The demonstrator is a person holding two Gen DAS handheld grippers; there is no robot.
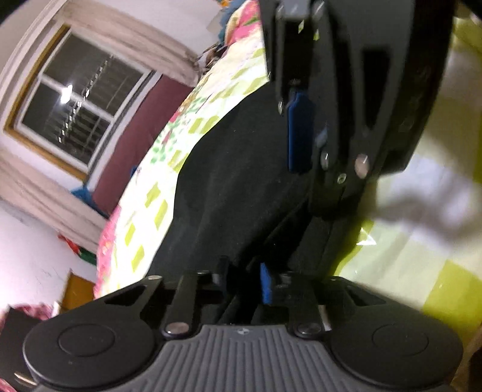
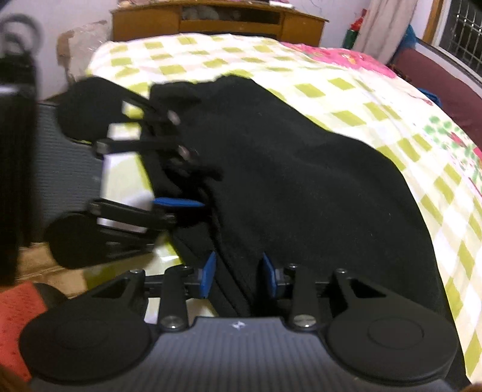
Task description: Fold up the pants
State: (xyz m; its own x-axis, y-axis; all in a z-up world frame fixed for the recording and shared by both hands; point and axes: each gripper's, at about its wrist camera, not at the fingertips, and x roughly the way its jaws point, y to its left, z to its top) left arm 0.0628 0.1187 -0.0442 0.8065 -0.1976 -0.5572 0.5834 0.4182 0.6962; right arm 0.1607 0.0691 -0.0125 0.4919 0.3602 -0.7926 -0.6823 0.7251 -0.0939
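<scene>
Black pants (image 2: 301,187) lie spread on the bed (image 2: 346,90), over a green-checked sheet with pink flowers toward 2 o'clock in the right wrist view.

Right tongs (image 2: 238,271): blue pads (image 2: 208,274) part-open, a fold of the pants edge sits between them; pads not pressed onto it as far as visible.

Left tongs (image 2: 180,178) show in the right view at 9 o'clock, buried in the pants edge, one blue pad visible; blurred. In the left wrist view the left tongs (image 1: 244,277) sit over black cloth with only one blue pad (image 1: 266,283) showing, so cannot tell if they grip.

Window (image 1: 75,102) with curtain at 10 o'clock in the left view. Wooden headboard (image 2: 217,21) at 12 o'clock in the right view.
</scene>
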